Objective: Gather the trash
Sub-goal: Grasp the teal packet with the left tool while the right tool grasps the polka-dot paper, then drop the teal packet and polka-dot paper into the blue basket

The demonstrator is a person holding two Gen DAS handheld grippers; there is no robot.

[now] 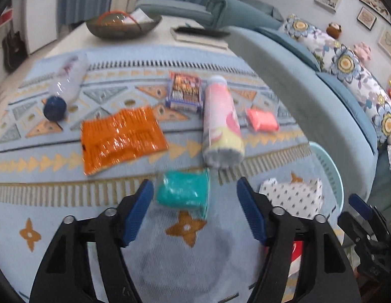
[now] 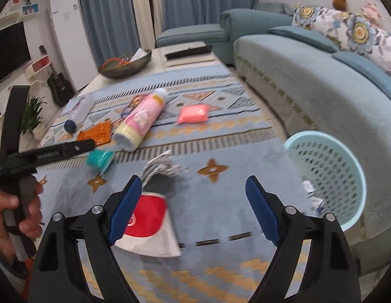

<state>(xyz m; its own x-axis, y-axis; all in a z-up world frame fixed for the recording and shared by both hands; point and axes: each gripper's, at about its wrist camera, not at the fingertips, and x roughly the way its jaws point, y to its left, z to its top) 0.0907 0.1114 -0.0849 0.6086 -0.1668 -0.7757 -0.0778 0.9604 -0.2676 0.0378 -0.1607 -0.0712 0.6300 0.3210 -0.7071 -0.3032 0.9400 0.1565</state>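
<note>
Seen from the left gripper [image 1: 195,209], whose jaws stand wide apart with nothing between them, the trash on the pale blue patterned rug [image 1: 39,176] runs left to right. Far ahead to the left lies a clear plastic bottle with a dark blue cap [image 1: 65,83]. Nearer is a crinkled orange foil wrapper [image 1: 121,139]. Just ahead of the fingertips, a little left of centre, sits a teal soft packet [image 1: 184,193]. Beyond it are a flat purple snack box [image 1: 184,91] and a pink-and-yellow cardboard tube [image 1: 222,123] lying on its side, then a small coral-pink packet [image 1: 262,120] and a white dotted crumpled paper [image 1: 294,195] close on the right.

The right gripper [image 2: 193,209] is likewise spread and empty, hovering over a white and red paper piece [image 2: 148,227] near its left finger.

Risks, as I judge them: the teal packet looks soft and slippery, so a shallow pinch could squeeze it out. The tube could roll if nudged.

The light blue perforated plastic basket [image 2: 346,166] stands ahead and right of the right gripper, against the sofa; some white printed scraps show low inside it. A dark shallow bowl [image 2: 124,69] far ahead holds orange loops and papers.
</note>
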